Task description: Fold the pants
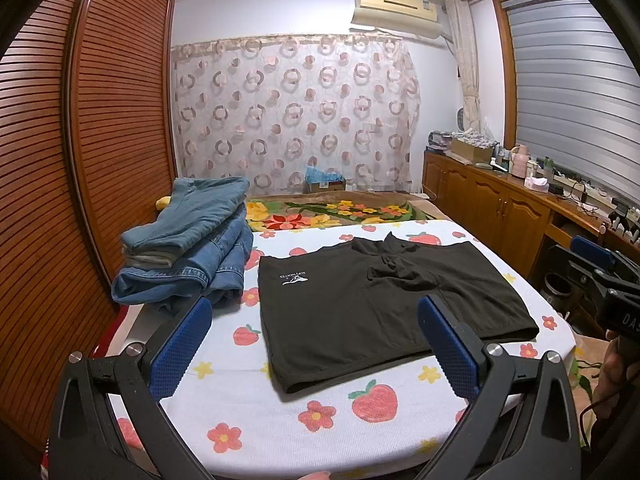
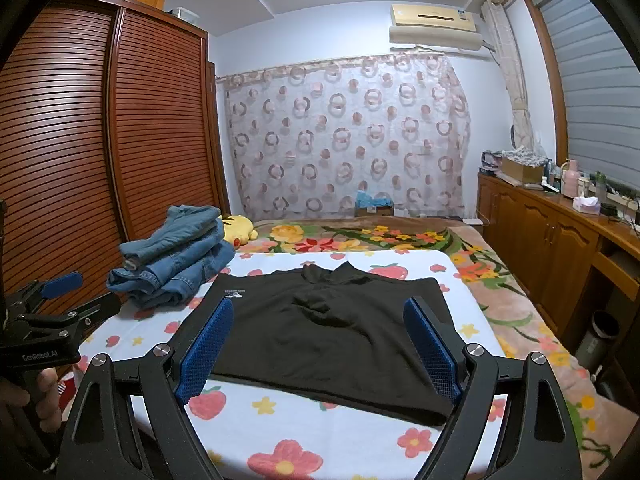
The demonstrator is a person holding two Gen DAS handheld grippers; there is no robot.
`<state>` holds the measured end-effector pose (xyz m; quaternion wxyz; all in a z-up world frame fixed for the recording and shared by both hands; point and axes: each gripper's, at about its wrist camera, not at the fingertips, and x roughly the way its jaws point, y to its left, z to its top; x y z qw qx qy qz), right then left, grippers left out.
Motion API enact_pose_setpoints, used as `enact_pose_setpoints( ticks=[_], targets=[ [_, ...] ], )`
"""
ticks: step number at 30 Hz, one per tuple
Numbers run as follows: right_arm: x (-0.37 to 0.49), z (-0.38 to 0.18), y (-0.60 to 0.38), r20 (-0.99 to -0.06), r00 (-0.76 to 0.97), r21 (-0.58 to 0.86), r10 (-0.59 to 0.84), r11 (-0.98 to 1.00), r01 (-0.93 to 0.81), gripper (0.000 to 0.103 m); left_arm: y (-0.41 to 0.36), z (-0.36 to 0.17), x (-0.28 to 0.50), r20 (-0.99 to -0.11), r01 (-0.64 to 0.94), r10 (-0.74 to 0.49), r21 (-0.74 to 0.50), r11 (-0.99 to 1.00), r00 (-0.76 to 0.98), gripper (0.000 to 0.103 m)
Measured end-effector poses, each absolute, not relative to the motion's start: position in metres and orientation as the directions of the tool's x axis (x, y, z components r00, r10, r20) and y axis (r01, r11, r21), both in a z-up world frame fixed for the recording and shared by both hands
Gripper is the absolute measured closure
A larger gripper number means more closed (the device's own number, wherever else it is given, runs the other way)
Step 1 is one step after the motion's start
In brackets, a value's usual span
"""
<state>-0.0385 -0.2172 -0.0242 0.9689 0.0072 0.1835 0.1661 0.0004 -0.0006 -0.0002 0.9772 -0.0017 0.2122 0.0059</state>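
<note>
Both the left gripper (image 1: pixel 316 344) and right gripper (image 2: pixel 318 348) are hovering wide apart, gripping nothing, while the black pants (image 1: pixel 372 300) are lying flat on the bed cover (image 1: pixel 320 420), seemingly partly folded with more folding remaining

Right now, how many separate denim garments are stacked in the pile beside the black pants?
3 that I can tell apart: a lighter blue one on top, a darker pair under it, another at the bottom. Pale layers between them may be hidden garments.
</note>
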Motion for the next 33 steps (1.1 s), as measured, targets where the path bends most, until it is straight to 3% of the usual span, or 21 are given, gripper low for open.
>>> enact_pose_setpoints(
  ticks=[33],
  targets=[
    [-0.035,-0.022,-0.216,-0.349,0.878,0.071,0.328,0.943,-0.324,0.015,0.011,-0.003,-0.003,-0.408,-0.013,0.013,0.003,1.0,0.913,0.0]
  ],
)
